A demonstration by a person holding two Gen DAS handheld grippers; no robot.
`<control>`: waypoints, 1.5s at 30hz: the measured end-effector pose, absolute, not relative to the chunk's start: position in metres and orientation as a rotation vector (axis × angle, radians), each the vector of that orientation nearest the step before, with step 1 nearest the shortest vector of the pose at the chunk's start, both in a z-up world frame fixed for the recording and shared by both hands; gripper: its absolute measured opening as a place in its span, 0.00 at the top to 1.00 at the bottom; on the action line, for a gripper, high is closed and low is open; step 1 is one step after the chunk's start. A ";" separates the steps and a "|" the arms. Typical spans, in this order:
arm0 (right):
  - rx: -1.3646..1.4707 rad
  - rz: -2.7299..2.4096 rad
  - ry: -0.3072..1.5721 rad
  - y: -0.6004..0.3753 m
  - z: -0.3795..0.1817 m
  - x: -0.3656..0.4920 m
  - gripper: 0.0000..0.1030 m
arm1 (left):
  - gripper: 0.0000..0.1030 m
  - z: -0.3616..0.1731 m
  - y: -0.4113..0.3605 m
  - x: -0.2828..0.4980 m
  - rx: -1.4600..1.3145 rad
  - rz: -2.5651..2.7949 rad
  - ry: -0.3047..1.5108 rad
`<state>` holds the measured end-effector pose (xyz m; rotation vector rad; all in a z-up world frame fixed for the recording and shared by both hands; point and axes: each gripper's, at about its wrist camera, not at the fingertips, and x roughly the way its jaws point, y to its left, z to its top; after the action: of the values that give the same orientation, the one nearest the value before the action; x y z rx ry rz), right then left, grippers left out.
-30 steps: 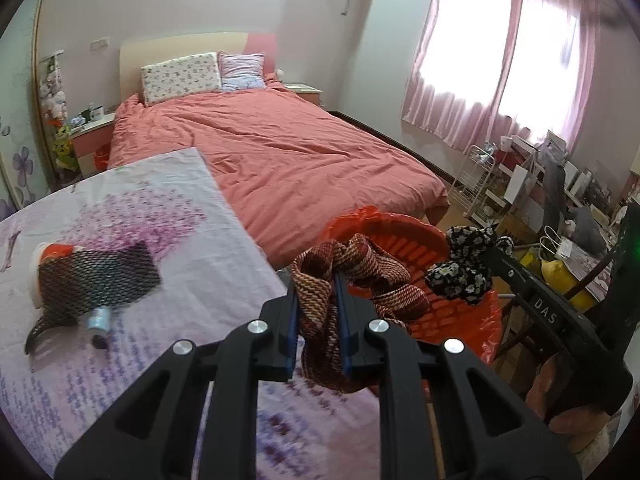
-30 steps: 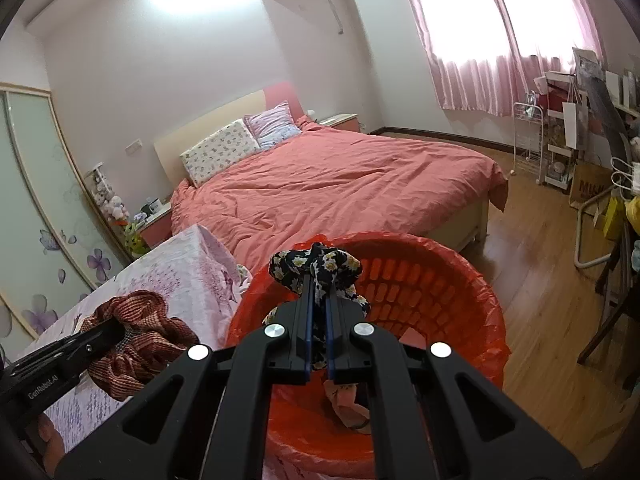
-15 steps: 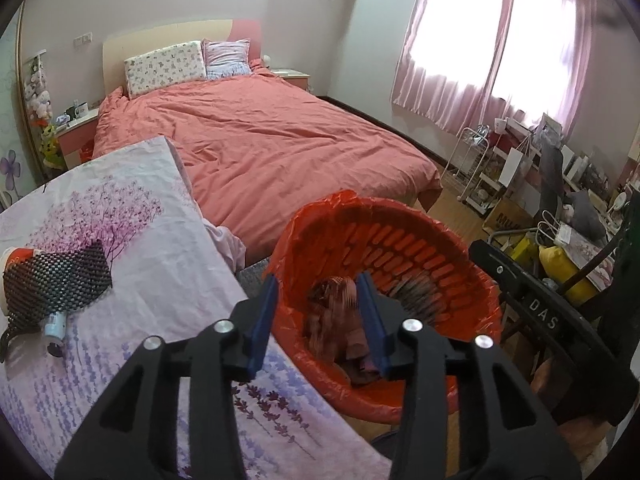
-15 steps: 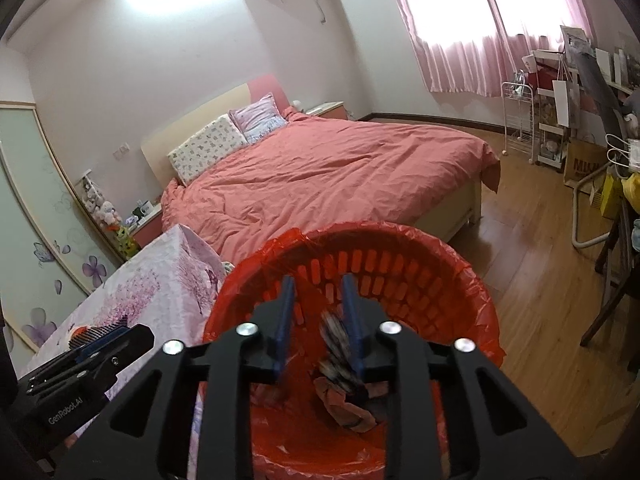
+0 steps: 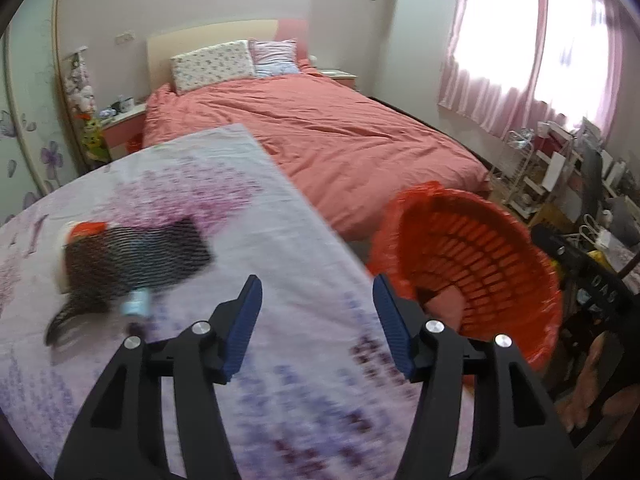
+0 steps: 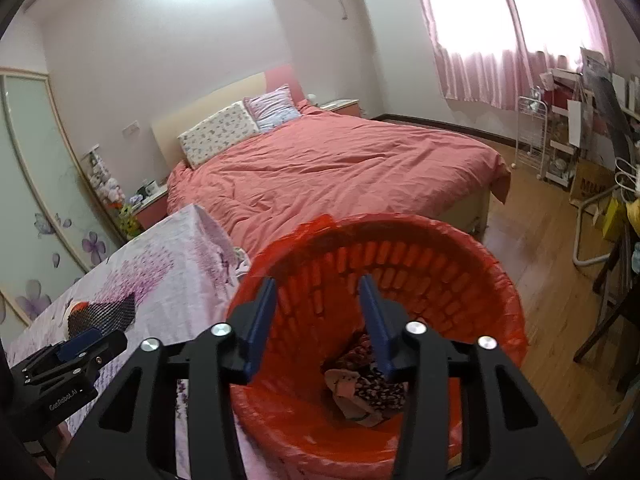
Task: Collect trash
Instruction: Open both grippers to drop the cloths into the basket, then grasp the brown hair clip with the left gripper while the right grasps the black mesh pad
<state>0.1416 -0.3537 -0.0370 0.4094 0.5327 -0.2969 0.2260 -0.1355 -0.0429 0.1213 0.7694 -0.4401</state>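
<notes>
A round red plastic basket (image 6: 460, 280) lined with a red bag stands on the floor, just right of the lilac-patterned surface (image 5: 280, 240). At its bottom lie crumpled cloth scraps (image 6: 368, 384), one dark and floral. A black mesh bundle (image 5: 132, 260) lies on the surface's left.

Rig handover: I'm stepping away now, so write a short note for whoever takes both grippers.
Left gripper: open, empty, over the table; jaws have just been opening.
Right gripper: open, empty, over the bin; jaws have just been opening.
Done: cloth scraps lie in the bin.
Left: the black mesh bundle on the table, small items blurred beside it. The left gripper seems nearer.
</notes>
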 end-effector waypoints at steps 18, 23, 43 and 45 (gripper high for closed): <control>0.318 -0.133 0.619 -0.266 -0.034 0.169 0.55 | 0.41 -0.051 0.052 0.244 0.085 -0.086 0.772; 0.293 -0.062 0.649 -0.230 -0.035 0.180 0.55 | 0.41 -0.063 0.080 0.254 0.066 -0.046 0.811; 0.221 0.005 0.709 -0.183 -0.040 0.187 0.53 | 0.87 -0.077 0.070 0.278 0.103 -0.095 0.845; 0.221 0.011 0.713 -0.181 -0.041 0.187 0.53 | 0.91 -0.076 0.079 0.273 0.079 -0.095 0.850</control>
<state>0.1867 -0.1810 -0.0412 0.2215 0.7129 0.0107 0.2727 0.0793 -0.0756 0.0788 0.8503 -0.0950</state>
